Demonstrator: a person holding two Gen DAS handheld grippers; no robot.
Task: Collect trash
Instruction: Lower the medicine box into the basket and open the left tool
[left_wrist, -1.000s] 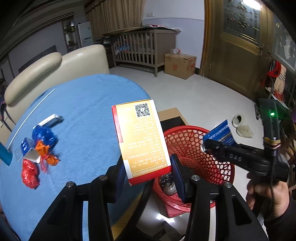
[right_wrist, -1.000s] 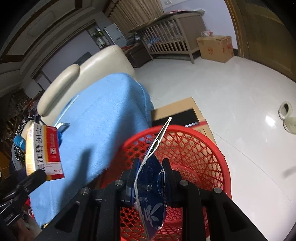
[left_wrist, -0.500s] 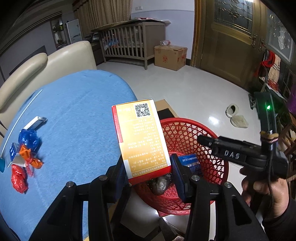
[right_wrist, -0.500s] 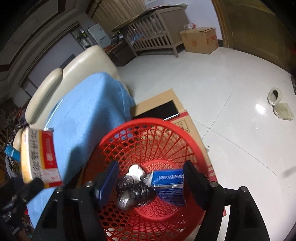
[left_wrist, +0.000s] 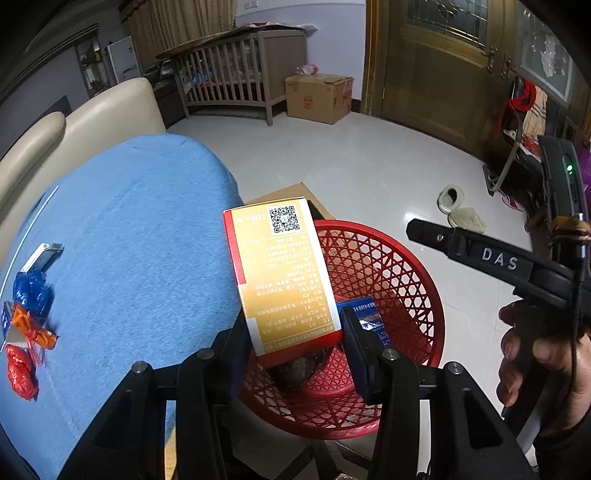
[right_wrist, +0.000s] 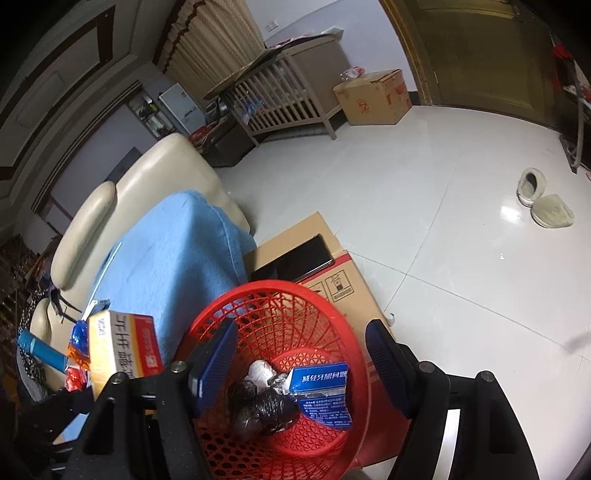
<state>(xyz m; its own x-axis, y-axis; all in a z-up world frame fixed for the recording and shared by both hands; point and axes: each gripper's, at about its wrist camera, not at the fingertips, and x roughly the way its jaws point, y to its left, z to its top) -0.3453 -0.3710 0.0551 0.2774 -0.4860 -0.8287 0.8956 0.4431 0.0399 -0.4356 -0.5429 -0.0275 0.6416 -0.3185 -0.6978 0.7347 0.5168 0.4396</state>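
My left gripper (left_wrist: 295, 339) is shut on a yellow and red carton (left_wrist: 282, 273) and holds it upright above the near rim of the red mesh basket (left_wrist: 399, 266). The carton also shows at the left of the right wrist view (right_wrist: 118, 347). My right gripper (right_wrist: 299, 354) is open and empty above the basket (right_wrist: 332, 321). A blue packet (right_wrist: 323, 391) lies in the basket beside a black bag (right_wrist: 262, 406) and a white wad (right_wrist: 260, 371). The right gripper shows from the side in the left wrist view (left_wrist: 480, 254).
Blue, orange and red wrappers (left_wrist: 27, 325) and a small silver pack (left_wrist: 40, 254) lie on the blue tablecloth (left_wrist: 122, 236) at the left. A flat cardboard box (right_wrist: 332, 273) sits on the floor under the basket. Slippers (right_wrist: 543, 199) lie on the white tiles.
My right gripper opened and the blue packet dropped into the basket. My left gripper carried the carton right, over the basket's near rim.
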